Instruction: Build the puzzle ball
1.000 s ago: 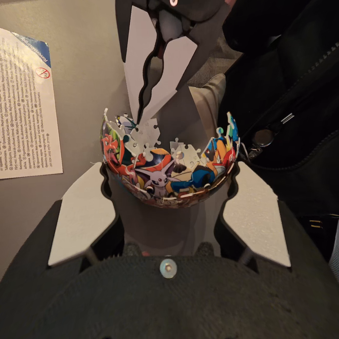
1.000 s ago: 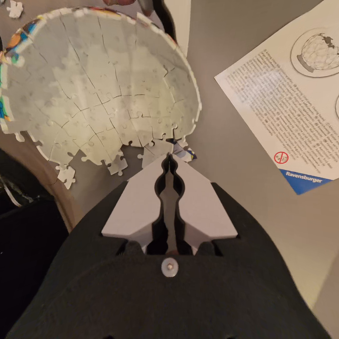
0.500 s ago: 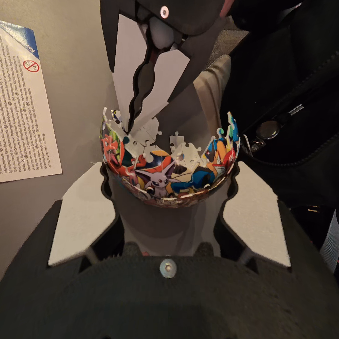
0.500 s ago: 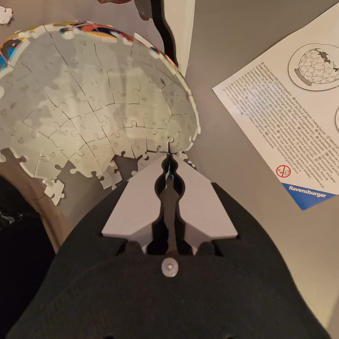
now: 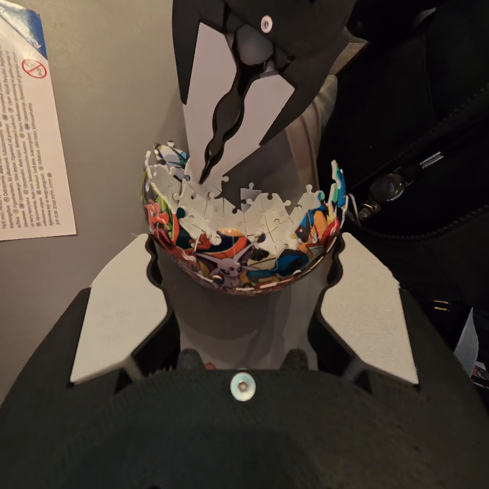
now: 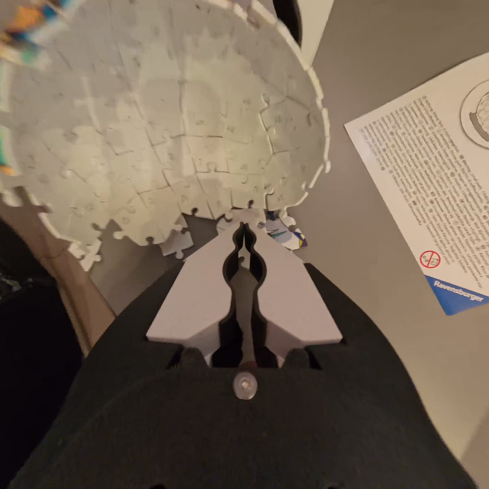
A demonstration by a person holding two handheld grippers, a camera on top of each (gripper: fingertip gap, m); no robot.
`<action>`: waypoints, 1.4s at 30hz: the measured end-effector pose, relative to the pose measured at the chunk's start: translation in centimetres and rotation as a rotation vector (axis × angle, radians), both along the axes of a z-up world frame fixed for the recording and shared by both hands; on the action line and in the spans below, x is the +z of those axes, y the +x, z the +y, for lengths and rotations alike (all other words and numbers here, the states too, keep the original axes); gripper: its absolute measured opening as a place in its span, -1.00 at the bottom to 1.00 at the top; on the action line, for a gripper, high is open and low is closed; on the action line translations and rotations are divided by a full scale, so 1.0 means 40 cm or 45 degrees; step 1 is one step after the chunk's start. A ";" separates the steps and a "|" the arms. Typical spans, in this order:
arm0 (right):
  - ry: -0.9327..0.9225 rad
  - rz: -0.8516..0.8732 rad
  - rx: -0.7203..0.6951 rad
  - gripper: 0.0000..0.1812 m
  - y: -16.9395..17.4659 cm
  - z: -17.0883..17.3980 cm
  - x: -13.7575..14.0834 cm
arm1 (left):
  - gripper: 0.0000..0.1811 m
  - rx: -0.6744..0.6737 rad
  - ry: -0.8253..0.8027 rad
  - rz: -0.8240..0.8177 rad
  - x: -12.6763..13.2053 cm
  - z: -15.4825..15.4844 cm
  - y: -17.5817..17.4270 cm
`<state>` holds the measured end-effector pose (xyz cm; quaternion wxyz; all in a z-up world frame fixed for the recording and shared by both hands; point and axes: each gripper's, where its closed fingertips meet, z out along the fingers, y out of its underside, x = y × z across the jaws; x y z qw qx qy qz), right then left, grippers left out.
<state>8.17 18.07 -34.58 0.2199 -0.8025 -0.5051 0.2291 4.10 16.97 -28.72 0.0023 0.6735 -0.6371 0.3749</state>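
Note:
The half-built puzzle ball is a colourful open shell with a white inside and a jagged rim. My left gripper is shut on it, with one finger on each side of the shell. In the right wrist view the shell's white inside fills the upper left. My right gripper is shut on a white puzzle piece at the shell's rim. In the left wrist view the right gripper comes down from above and holds that piece against the far left rim.
A printed instruction sheet lies on the grey table to the left; it shows at the right in the right wrist view. A person in a dark jacket is close on the right. Across from one pair of fingers to the other is roughly 8 cm.
The right gripper has stayed shut and pushed its piece down and closer into the far left rim. The shell now looks nearer and larger in the right wrist view. The left gripper keeps its hold.

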 end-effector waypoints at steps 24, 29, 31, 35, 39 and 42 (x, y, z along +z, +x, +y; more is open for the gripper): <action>0.059 0.084 -0.012 -1.00 -0.035 0.050 0.012 | 0.34 0.072 -0.014 0.090 -0.003 -0.010 -0.009; 0.033 0.104 -0.019 -1.00 -0.033 0.048 0.008 | 0.34 0.057 -0.011 0.117 -0.004 -0.008 -0.005; 0.024 0.104 -0.021 -1.00 -0.032 0.047 0.006 | 0.34 0.050 -0.012 0.125 -0.005 -0.009 -0.003; 0.022 0.101 -0.016 -1.00 -0.033 0.048 0.002 | 0.35 0.048 -0.018 0.150 -0.006 -0.010 -0.004; 0.048 0.090 -0.009 -1.00 -0.037 0.050 0.000 | 0.34 0.058 -0.019 0.167 -0.005 -0.005 -0.010; 0.047 0.098 -0.002 -1.00 -0.038 0.051 0.000 | 0.34 0.086 -0.044 0.152 -0.004 -0.004 -0.005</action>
